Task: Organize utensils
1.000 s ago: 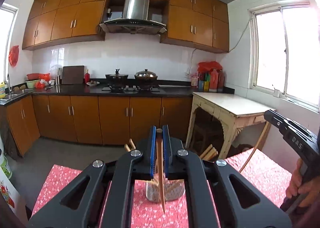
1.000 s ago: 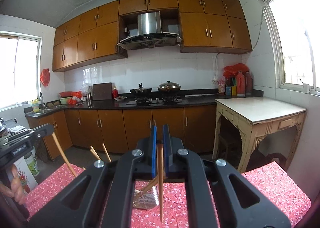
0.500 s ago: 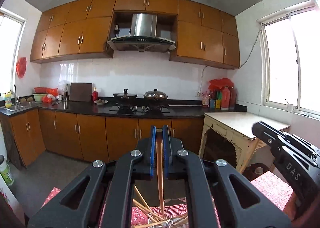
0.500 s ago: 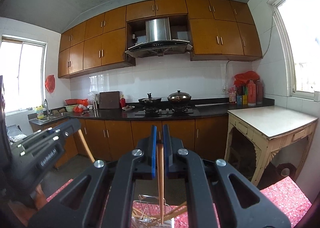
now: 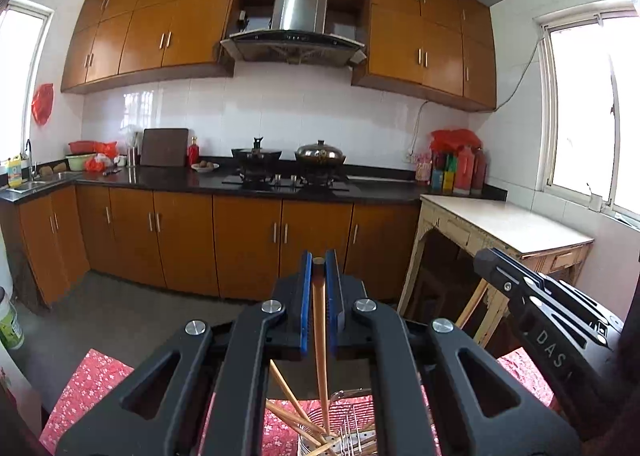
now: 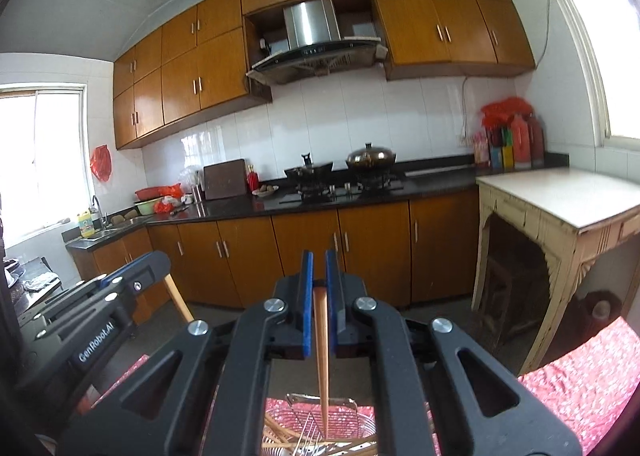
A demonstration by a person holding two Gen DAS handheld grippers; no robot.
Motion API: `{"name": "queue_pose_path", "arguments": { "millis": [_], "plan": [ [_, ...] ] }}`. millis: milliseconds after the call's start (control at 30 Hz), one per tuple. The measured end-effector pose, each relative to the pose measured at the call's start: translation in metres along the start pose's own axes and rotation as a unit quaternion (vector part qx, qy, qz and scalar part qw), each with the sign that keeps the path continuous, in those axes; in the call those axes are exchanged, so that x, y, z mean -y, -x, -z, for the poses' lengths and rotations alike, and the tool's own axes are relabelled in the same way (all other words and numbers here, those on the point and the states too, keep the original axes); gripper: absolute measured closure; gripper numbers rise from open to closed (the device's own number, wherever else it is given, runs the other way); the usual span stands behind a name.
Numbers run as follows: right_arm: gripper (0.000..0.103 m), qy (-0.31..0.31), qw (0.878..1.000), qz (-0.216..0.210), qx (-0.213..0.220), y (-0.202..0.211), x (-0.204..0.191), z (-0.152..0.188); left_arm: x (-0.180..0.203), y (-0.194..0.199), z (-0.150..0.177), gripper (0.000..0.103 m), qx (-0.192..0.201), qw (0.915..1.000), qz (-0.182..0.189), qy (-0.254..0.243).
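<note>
Wooden chopstick (image 5: 319, 336) clamped between left gripper (image 5: 319, 288) fingers, another chopstick (image 6: 321, 348) clamped in right gripper (image 6: 319, 288), tips over metal basket (image 6: 360, 422).

The left tool's (image 5: 319, 276) frame is hiding most of the holder (image 5: 352, 426) below it, and the bottom edge is cutting off its base. Below the right tool (image 6: 319, 276), the chopstick's (image 6: 322, 356) tip is disappearing among the holder's wires. The worktop (image 6: 592, 372) is running out of view.
</note>
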State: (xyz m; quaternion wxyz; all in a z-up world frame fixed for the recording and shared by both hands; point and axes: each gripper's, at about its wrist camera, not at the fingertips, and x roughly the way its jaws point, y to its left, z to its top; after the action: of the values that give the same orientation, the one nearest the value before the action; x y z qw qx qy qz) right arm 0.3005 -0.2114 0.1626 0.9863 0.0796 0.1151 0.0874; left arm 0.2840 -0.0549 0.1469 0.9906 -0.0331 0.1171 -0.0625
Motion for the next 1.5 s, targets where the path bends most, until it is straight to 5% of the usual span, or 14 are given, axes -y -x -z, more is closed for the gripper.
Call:
{"name": "queue_pose_path", "arguments": {
  "millis": [133, 233, 267, 333, 367, 400, 1033, 1100, 1233, 1300, 1500],
  "plan": [
    [0.092, 0.002, 1.000, 0.012, -0.019, -0.006, 0.005, 0.010, -0.006, -0.005, 0.005, 0.096, -0.023, 0.9997, -0.003, 0.012],
    [0.060, -0.003, 0.999, 0.029, -0.014, 0.004, 0.011, 0.011, -0.011, -0.001, 0.003, 0.096, -0.027, 0.9994, -0.007, 0.020],
    [0.059, -0.004, 0.999, 0.033, -0.012, 0.007, 0.013, 0.009, -0.012, 0.002, 0.001, 0.094, -0.026, 0.9994, -0.009, 0.020],
    [0.059, -0.006, 0.999, 0.039, -0.009, 0.015, 0.018, 0.006, -0.016, 0.011, -0.002, 0.078, -0.022, 0.9993, -0.020, 0.022],
    [0.059, -0.009, 0.999, 0.044, -0.005, 0.020, 0.021, 0.004, -0.019, 0.014, -0.004, 0.055, -0.019, 0.9992, -0.025, 0.025],
    [0.059, -0.011, 0.999, 0.047, -0.004, 0.024, 0.024, 0.002, -0.021, 0.019, -0.005, 0.043, -0.013, 0.9991, -0.029, 0.028],
    [0.040, 0.003, 0.996, 0.094, 0.000, 0.102, 0.024, 0.010, -0.062, 0.086, -0.006, 0.033, -0.007, 0.9960, -0.084, 0.029],
    [0.035, 0.006, 0.995, 0.096, 0.003, 0.112, 0.021, 0.012, -0.065, 0.094, -0.004, 0.030, -0.007, 0.9959, -0.085, 0.029],
    [0.004, 0.013, 0.993, 0.115, 0.030, 0.141, 0.015, 0.019, -0.070, 0.109, 0.003, 0.016, -0.007, 0.9953, -0.094, 0.020],
    [0.004, 0.022, 0.991, 0.127, 0.035, 0.152, 0.011, 0.023, -0.072, 0.120, 0.009, 0.005, 0.000, 0.9947, -0.102, 0.013],
    [0.004, 0.049, 0.986, 0.153, 0.034, 0.184, -0.001, 0.045, -0.073, 0.149, 0.032, 0.002, 0.006, 0.9961, -0.088, -0.007]
  ]
}}
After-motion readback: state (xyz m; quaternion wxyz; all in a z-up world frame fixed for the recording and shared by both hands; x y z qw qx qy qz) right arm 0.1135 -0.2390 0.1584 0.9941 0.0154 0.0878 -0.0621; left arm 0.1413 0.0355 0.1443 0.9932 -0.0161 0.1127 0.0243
